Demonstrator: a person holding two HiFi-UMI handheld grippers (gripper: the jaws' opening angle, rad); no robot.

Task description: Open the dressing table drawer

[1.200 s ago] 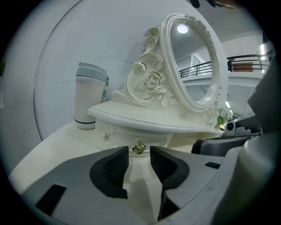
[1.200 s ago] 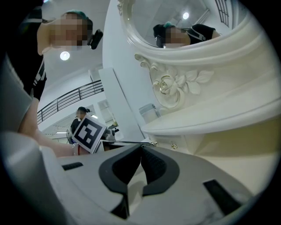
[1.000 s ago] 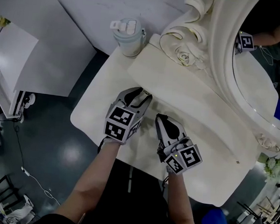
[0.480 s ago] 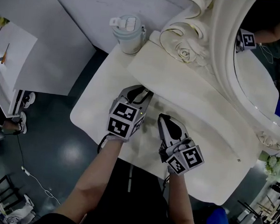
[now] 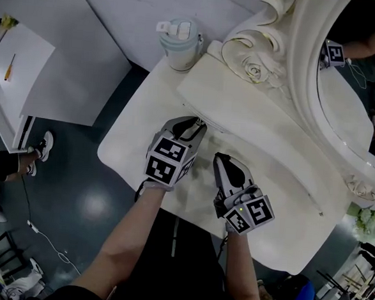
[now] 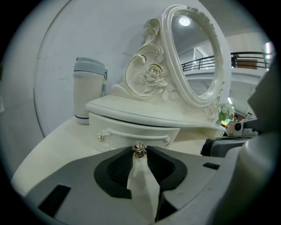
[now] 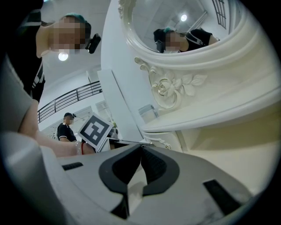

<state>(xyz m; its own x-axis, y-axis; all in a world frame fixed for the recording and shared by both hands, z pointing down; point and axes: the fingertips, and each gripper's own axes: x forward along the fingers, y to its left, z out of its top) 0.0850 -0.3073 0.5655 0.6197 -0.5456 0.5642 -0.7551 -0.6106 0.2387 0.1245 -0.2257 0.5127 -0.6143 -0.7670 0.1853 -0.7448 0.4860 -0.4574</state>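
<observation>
Currently the left gripper has its jaws clamped on the small brass knob at the middle of the drawer. The drawer sits under the raised shelf of the dressing table, towards the back of the bench. Its front looks flush or nearly so, so the grasp reads as made and the pull as not yet begun. The right gripper hovers just beside, jaws together on nothing.

Doing the pull well:
- Draw straight back along the drawer's own line, level, towards the person.
- The knob is small and round (it sits right at the jaw tips, so there is little purchase). A slow, steady pull with no twist or lift is likeliest to hold it.
- The right gripper does best well out of the drawer's path.
- The lidded flask stands on the bench beside the shelf's left end, apart from the drawer, and is no hindrance.

Hard to make out:
- From the head view the left gripper's body covers the knob and most of the drawer front.
- The drawer's depth and runners are hidden.
- Whether any gap has opened cannot be told.
- The mirror is cut off at the head view's right edge.
</observation>
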